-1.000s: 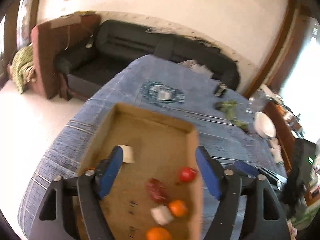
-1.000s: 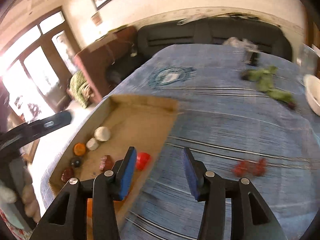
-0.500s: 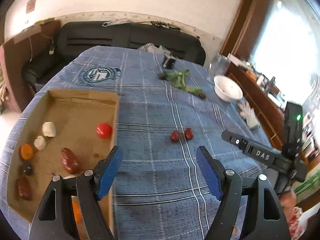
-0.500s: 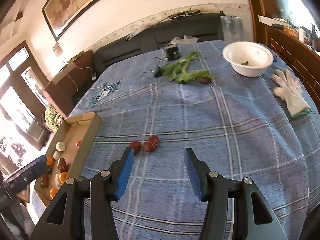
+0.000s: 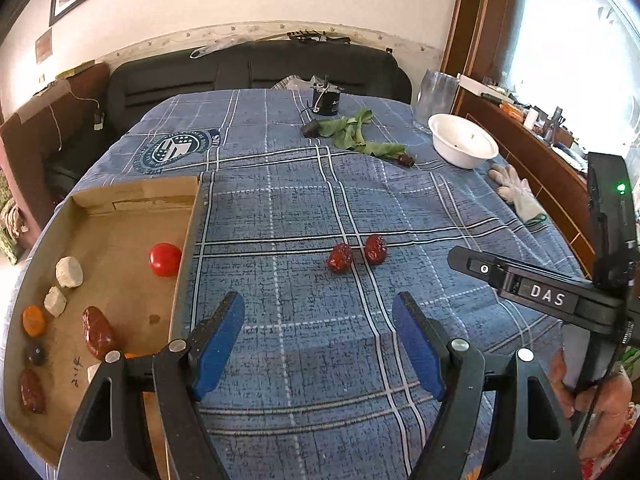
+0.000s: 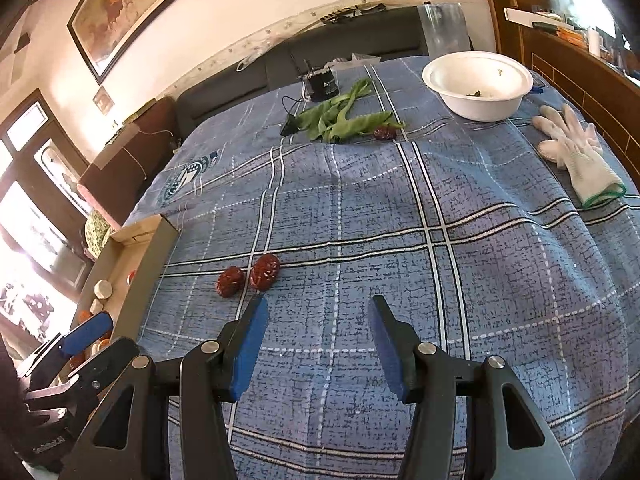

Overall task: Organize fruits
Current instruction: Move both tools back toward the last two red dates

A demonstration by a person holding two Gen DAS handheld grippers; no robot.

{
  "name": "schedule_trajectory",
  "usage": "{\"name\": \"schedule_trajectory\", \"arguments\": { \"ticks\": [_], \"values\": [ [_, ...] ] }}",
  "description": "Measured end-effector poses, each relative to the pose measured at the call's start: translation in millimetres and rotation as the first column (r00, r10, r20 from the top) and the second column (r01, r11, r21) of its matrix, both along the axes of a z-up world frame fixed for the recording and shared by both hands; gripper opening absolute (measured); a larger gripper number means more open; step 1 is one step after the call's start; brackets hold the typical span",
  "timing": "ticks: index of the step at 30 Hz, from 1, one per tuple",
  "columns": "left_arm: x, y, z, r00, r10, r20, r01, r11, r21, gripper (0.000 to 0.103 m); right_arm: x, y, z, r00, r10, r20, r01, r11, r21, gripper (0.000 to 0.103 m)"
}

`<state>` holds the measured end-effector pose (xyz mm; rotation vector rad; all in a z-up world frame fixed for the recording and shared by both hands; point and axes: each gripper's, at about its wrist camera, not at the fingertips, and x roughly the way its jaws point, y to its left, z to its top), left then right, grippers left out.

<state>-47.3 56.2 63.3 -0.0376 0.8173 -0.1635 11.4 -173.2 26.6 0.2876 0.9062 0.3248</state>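
Two wrinkled red dates (image 5: pixel 340 258) (image 5: pixel 376 249) lie side by side on the blue checked cloth, just beyond my left gripper (image 5: pixel 318 308). That gripper hangs open over bare cloth. The same dates (image 6: pixel 230 281) (image 6: pixel 264 271) show in the right wrist view, ahead and left of my right gripper (image 6: pixel 318 308), which is also open with nothing between its pads. At the left stands a cardboard tray (image 5: pixel 188 236) holding a red tomato (image 5: pixel 165 259), a dark date (image 5: pixel 97 332), an orange fruit (image 5: pixel 33 320) and white lumps. A third date (image 6: pixel 385 133) lies by green leaves (image 6: pixel 340 120).
A white bowl (image 6: pixel 478 84) and a white glove (image 6: pixel 576 152) sit at the far right of the table. A small black device (image 5: pixel 326 100) with a cable stands at the back, before a dark sofa (image 5: pixel 256 72). The right gripper's body (image 5: pixel 532 292) reaches in from the right of the left wrist view.
Both grippers have swung right, from above the cardboard tray to over the open cloth near the two dates. The right jaws stand slightly wider than before. Nothing was picked up.
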Motion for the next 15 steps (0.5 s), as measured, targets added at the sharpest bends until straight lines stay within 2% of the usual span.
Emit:
{"name": "schedule_trajectory", "arguments": {
  "ticks": [3, 10, 15],
  "values": [
    [10.6, -1.6, -5.6, 1.0, 0.013, 0.002, -0.013, 1.0, 0.01, 0.075, 4.9, 1.0, -2.4, 1.0, -0.003, -0.007, 0.003, 1.0, -0.004, 0.057],
    [40.6, 8.8, -22.5, 0.997, 0.071, -0.014, -0.073, 0.992, -0.102, 0.075, 24.6, 5.7, -2.8, 0.999, -0.035, -0.011, 0.035, 0.999, 0.006, 0.058],
    [43.7, 14.1, -35.5, 0.997, 0.077, -0.023, -0.079, 0.99, -0.116, 0.075, 40.1, 22.2, -5.2, 1.0, -0.016, 0.004, 0.016, 1.0, 0.014, 0.058]
  ]
}}
